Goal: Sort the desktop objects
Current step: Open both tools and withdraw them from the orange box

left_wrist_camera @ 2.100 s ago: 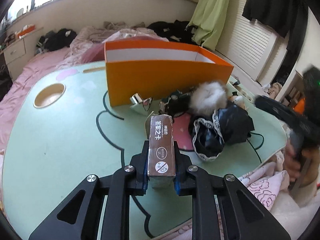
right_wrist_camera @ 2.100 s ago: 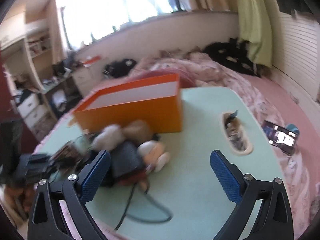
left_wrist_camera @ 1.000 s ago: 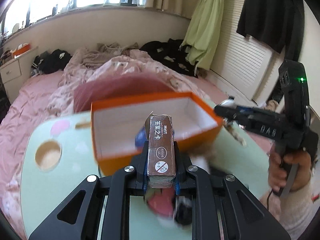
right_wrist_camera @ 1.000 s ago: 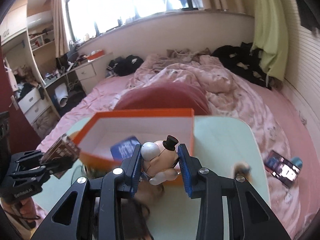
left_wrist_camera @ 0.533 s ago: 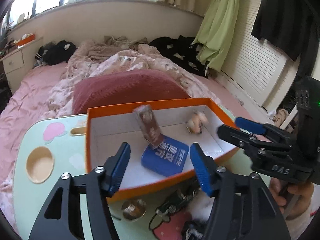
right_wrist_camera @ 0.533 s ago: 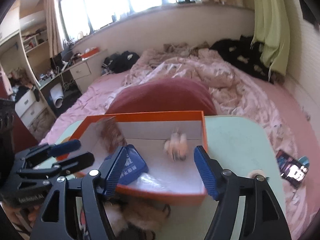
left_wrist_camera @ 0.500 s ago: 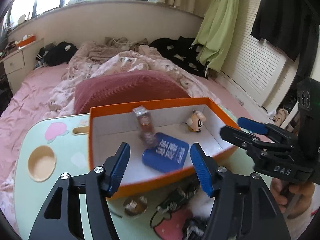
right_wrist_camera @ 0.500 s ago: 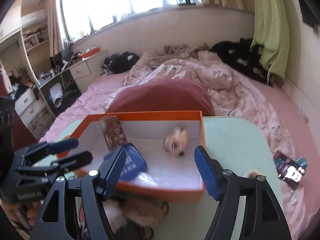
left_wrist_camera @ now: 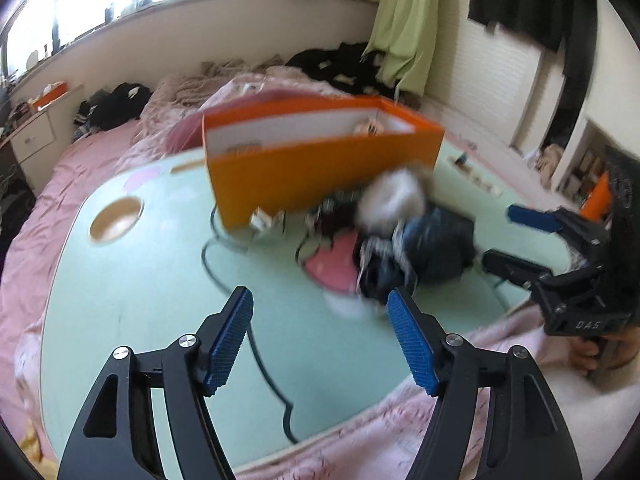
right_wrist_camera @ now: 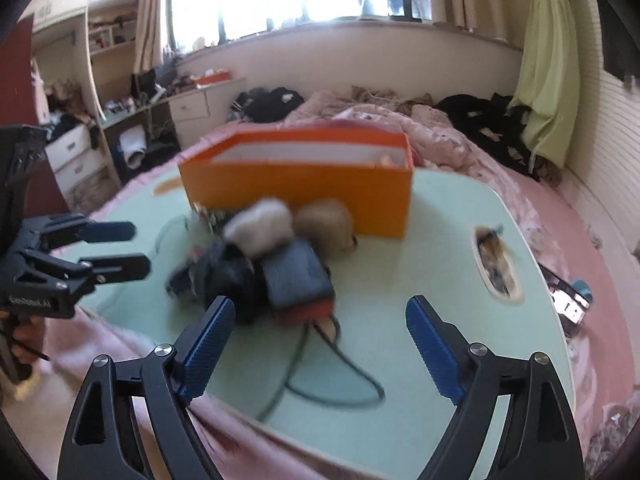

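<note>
- While both grippers hang above the pale green surface, the left gripper has its jaws opening, with nothing between them.
- Right gripper: jaws opening, also empty.
- Orange box stands at the far side.
- Blurred clutter pile lies just before the box.

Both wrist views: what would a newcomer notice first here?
The orange box stands at the far side of the pale green table. Before it lies a blurred heap of dark and fluffy things. Both tools, left and right, are opening, empty.
</note>
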Available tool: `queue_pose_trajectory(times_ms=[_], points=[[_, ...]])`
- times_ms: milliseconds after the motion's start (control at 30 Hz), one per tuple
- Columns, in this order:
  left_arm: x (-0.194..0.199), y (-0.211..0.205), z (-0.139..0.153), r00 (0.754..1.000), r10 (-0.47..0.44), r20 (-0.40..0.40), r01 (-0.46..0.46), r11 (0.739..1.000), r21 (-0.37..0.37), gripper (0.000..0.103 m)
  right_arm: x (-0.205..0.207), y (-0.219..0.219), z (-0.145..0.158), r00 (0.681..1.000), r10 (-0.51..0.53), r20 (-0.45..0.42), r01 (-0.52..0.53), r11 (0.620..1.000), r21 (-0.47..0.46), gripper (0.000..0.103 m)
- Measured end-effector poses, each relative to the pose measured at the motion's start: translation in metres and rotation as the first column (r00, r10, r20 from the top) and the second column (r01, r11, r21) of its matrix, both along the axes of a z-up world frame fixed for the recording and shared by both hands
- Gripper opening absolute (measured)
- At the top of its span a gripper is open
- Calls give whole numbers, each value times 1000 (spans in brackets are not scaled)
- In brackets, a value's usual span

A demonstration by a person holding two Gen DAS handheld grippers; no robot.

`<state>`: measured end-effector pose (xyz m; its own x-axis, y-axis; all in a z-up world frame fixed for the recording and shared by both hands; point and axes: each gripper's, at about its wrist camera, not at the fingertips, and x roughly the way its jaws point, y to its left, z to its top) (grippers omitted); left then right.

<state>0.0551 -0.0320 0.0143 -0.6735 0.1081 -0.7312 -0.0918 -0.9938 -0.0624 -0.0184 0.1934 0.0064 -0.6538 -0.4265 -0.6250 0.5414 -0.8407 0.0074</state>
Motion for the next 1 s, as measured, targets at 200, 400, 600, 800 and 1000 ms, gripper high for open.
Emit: queue_pose_trajectory(times_ms=[200, 400, 600, 800, 1000], points=[[-4, 5, -18, 999, 17, 43, -16, 1000, -20, 72, -4, -1, -22, 999, -46, -10, 46, 999, 18, 97], [-7, 7, -24, 998, 21, 55, -19, 999, -37, 103, -5, 6, -28, 998, -51, -33, 51, 999, -7, 103], [-5, 7, -27, 999, 18, 47, -16, 999, -35, 103, -7, 4, -27, 998, -49, -41, 49, 999, -11, 103], [-4, 7, -28, 999, 17, 47, -15, 999, -35, 103, -7, 4, -27, 998, -49, -42, 48, 999, -11, 103], [-4, 7, -28, 999, 17, 47, -15, 999, -35, 103, -7, 4, -27, 998, -49, -42, 48, 999, -12, 103]])
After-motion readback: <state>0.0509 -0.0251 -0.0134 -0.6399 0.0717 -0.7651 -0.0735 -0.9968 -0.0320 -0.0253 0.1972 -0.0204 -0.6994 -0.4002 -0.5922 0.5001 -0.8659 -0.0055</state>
